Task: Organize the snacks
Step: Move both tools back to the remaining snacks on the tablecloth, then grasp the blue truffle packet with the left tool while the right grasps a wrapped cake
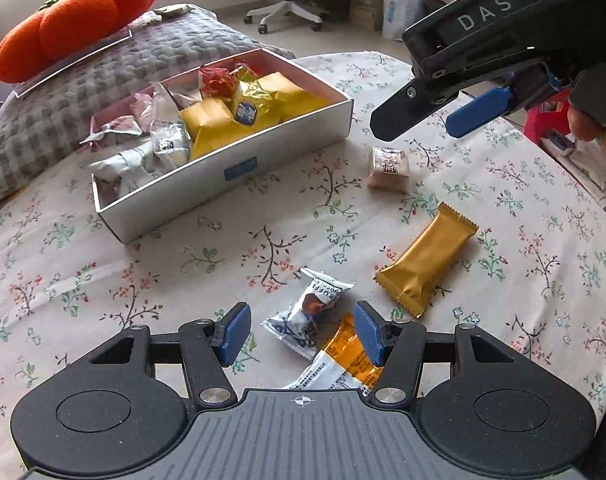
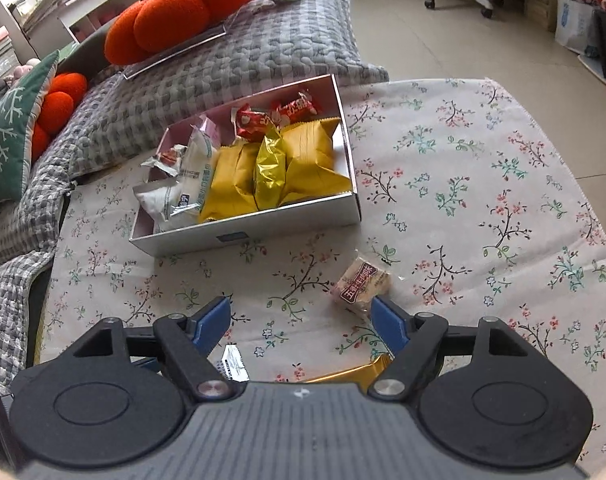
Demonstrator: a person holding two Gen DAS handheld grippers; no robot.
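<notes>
Floral tablecloth (image 1: 223,264) covers the whole work surface: thin printed fabric, soft and a bit wrinkled, so wrappers lie flat and won't slide far. Behind it, grey quilted cushion (image 2: 231,64) with an orange plush pumpkin (image 2: 191,4) on top; clutter, not task-related.

Target bin is the white cardboard box (image 1: 239,168), shallow, rectangular, open top, sitting at the far side near the cushion. Already mostly full: yellow matte packets (image 2: 303,152) packed upright side by side in the middle to save room, white pouches at one end, red wrappers at the back.

Loose items left on the cloth, near side:
- gold foil bar (image 1: 427,256), long pillow pack with crimped ends, lying flat, apart from the rest
- pink square snack (image 2: 361,282), clear crinkly wrap, alone, nearest the box
- white truffle wrapper (image 1: 307,312), small twist-end pack, touching an orange-and-white sachet (image 1: 343,364) that lies partly under the tool

Left gripper (image 1: 301,330): jaws spread, nothing pinched, angled down with the truffle wrapper and sachet between the pads but not touched. Looks like it's lining up on that pair.

Right gripper (image 2: 299,320): jaws spread wide, empty, tilted down with the pink square snack just beyond its right pad. Likely its next pick.
</notes>
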